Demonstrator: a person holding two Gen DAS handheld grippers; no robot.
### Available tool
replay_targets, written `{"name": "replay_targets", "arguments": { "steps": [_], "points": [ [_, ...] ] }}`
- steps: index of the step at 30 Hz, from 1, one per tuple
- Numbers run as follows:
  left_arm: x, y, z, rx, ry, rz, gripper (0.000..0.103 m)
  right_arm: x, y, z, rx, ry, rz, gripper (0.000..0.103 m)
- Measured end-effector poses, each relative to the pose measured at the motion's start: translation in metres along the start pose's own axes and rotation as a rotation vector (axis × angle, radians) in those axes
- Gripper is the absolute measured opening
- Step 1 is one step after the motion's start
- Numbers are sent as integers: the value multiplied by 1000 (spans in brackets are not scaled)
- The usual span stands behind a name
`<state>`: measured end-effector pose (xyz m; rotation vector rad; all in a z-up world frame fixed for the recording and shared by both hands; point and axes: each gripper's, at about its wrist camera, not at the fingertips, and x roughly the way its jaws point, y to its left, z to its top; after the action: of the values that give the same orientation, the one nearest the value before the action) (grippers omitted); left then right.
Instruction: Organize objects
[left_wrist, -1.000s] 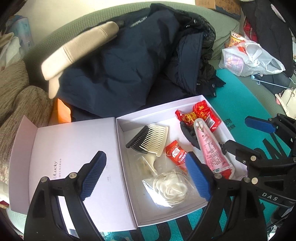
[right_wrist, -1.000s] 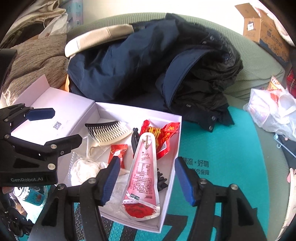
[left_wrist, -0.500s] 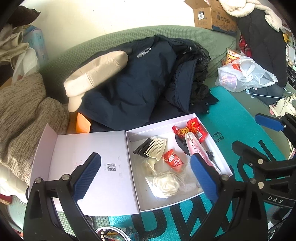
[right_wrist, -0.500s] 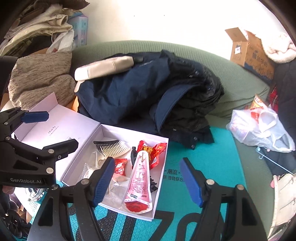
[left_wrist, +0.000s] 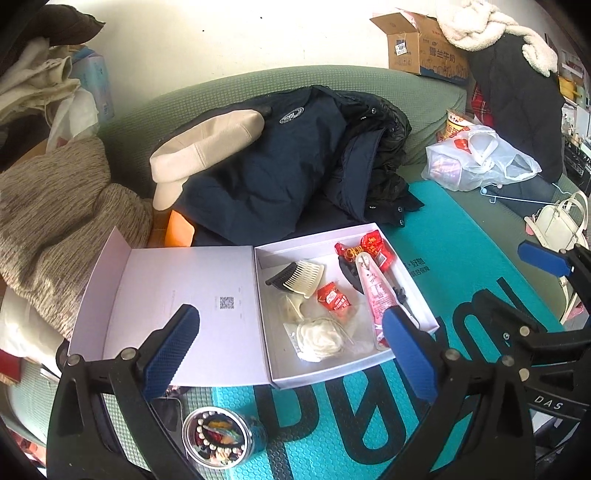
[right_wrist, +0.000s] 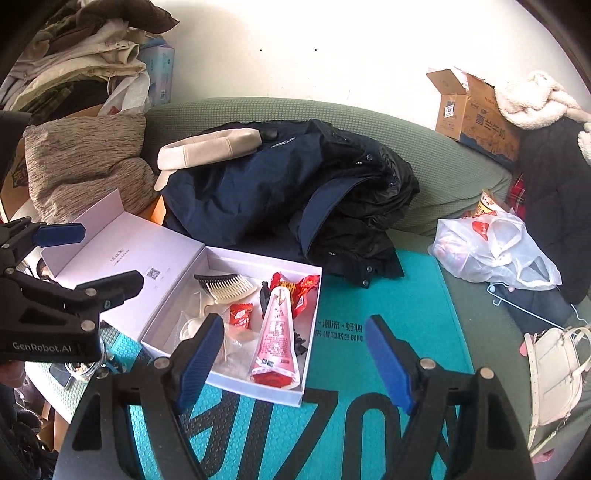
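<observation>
We hold the left tool (left_wrist: 291, 349) and right tool (right_wrist: 295, 363) above the open white box (right_wrist: 255, 386), both widening, empty; the pink pouch (right_wrist: 275, 341) lies inside it, below them.

An open white cardboard box (right_wrist: 312, 314) on a teal foam mat (right_wrist: 388, 295) holds a pink squeeze pouch (right_wrist: 275, 332), while the right gripper (right_wrist: 295, 360), its jaws opening, hovers empty above.
</observation>
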<state>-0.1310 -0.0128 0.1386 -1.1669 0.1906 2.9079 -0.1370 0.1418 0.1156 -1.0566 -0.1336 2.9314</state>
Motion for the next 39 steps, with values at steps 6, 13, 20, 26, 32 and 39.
{"name": "replay_targets", "arguments": {
  "steps": [6,13,20,26,32,39],
  "points": [
    [-14,3,-25,-23,13,17,99,-13,7,-21,10,7,-1,79],
    [-25,3,-55,-30,40,19,99,-23,15,-44,9,19,6,79],
    [-31,7,-74,-52,66,20,99,-29,21,-59,13,29,19,79],
    [-34,8,-79,-59,72,24,99,-31,22,-63,19,33,21,79],
    [-35,8,-79,-55,76,26,99,-33,23,-64,11,31,17,79],
    [-34,8,-75,-53,74,21,99,-33,22,-61,-5,29,14,79]
  ]
}}
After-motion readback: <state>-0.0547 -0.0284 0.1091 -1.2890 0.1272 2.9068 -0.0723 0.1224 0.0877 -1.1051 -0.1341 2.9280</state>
